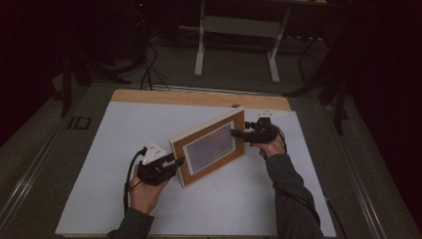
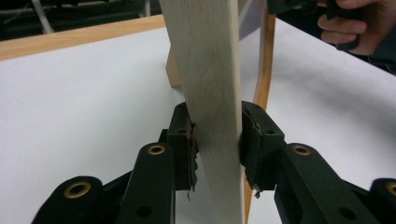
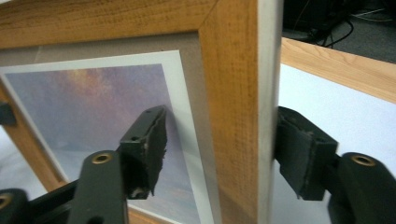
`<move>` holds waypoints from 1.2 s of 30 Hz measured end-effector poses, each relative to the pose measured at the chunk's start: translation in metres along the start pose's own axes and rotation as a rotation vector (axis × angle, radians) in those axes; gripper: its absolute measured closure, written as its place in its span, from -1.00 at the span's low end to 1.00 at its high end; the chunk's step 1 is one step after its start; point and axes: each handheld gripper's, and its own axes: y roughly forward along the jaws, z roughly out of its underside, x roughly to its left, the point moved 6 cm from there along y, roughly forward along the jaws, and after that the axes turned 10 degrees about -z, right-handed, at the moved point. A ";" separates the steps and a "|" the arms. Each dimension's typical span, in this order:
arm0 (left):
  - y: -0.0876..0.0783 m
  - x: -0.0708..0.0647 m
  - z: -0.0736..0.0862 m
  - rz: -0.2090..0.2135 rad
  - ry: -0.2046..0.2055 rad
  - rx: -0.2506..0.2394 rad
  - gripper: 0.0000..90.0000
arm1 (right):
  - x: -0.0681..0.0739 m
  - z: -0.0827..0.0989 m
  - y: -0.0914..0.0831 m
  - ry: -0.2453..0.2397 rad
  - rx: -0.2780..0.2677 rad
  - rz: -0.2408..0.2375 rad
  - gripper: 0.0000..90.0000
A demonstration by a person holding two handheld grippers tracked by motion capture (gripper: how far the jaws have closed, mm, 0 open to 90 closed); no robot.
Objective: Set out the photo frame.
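Frame: a rectangular light-wood picture frame [image 1: 209, 147] with a grey mat and a bluish-purple picture stands on its lower edge on the white sheet [image 1: 124, 134], turned at an angle between the two grippers.
Writing: no brand, label or readable text can be made out on the frame, the sheet or the grippers.
Left gripper: the black two-jaw left gripper [image 2: 217, 140] is clamped on the frame's near side edge; in the left gripper view both pads press flat against the pale wood.
Right gripper: the black two-jaw right gripper [image 3: 217, 154] straddles the frame's far side, one jaw over the glass front and one behind. Both jaws stand slightly off the frame, so it is not clenched.
Hands: the left hand [image 1: 144, 191] and the right hand [image 1: 271, 147] hold the gripper handles, with dark sleeves reaching to the bottom edge.
Hidden: the frame's back and its support are mostly out of sight; the picture's subject is too blurred to tell.
Table: a wooden table [image 1: 199, 97] shows as a strip beyond the white sheet.
Surroundings: a white metal stand [image 1: 236, 30] on the dim floor behind; the rest is too dark to make out.
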 end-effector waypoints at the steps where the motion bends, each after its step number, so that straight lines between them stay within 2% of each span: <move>1: 0.001 0.002 -0.001 0.003 -0.008 0.001 0.52 | 0.000 0.001 -0.002 0.002 -0.002 0.008 -0.11; 7: 0.017 0.018 -0.011 0.022 -0.024 0.025 0.48 | -0.001 0.007 -0.012 0.017 -0.028 0.040 0.11; 13: 0.030 0.031 -0.018 0.011 -0.028 0.018 0.44 | 0.001 0.012 -0.019 -0.002 -0.012 0.073 0.27; 20: 0.039 0.038 -0.022 0.028 -0.005 0.009 0.41 | 0.003 0.016 -0.024 0.006 -0.026 0.109 0.33; 27: 0.047 0.045 -0.026 0.076 0.017 0.015 0.40 | 0.008 0.021 -0.028 0.010 -0.030 0.133 0.38; 31: 0.050 0.047 -0.028 0.080 0.032 0.014 0.39 | 0.011 0.024 -0.031 0.010 -0.037 0.145 0.38; 36: 0.056 0.051 -0.031 0.090 0.029 0.015 0.37 | 0.015 0.028 -0.033 0.017 -0.042 0.157 0.38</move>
